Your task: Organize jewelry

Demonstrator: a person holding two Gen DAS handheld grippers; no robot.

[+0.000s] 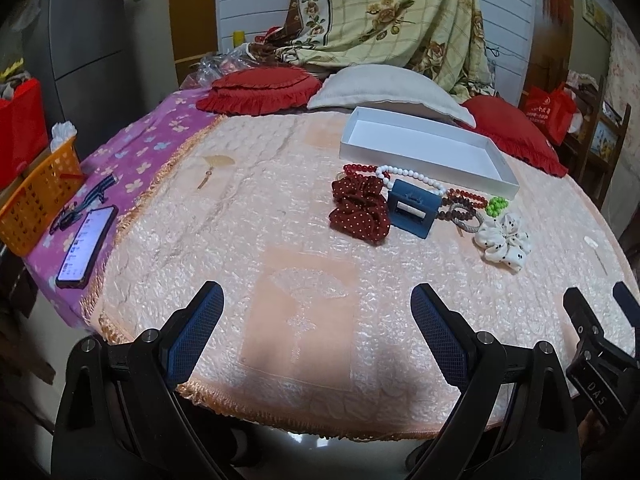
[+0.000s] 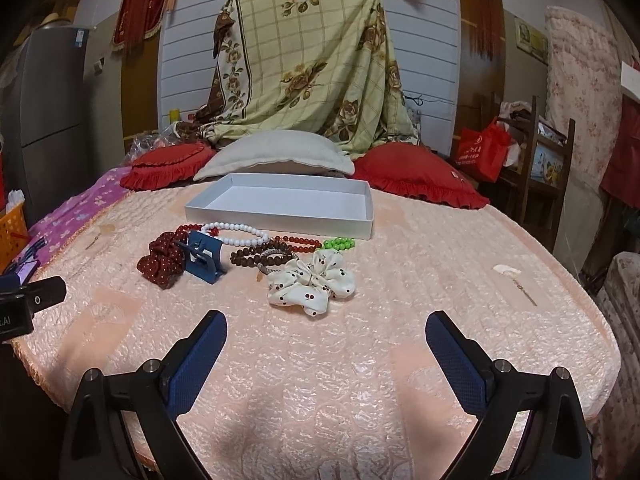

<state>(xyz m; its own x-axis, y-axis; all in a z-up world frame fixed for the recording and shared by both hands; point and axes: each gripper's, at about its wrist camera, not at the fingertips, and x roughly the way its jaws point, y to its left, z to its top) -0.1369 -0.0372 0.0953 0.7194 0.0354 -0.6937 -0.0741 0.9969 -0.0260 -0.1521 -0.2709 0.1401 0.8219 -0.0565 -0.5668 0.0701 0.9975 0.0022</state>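
Note:
A shallow white box (image 1: 492,172) (image 2: 280,216) lies on the peach bed cover, its inside bare. In front of it sit a dark red dotted scrunchie (image 1: 360,212) (image 2: 162,260), a blue hair claw (image 1: 412,208) (image 2: 204,260), a white bead string (image 1: 416,178) (image 2: 240,232), red beads (image 2: 300,242), brown beads (image 1: 460,206) (image 2: 248,254), green beads (image 1: 497,204) (image 2: 339,244) and a cream dotted scrunchie (image 1: 503,242) (image 2: 312,282). My left gripper (image 1: 318,308) is open and empty, near the front edge. My right gripper (image 2: 326,340) is open and empty, just short of the cream scrunchie.
Two red cushions (image 2: 168,170) (image 2: 416,178) and a grey pillow (image 2: 276,156) lie behind the box. A phone (image 1: 86,246) and an orange basket (image 1: 38,196) are at the left on a purple cover. A wooden chair (image 2: 540,168) stands at the right.

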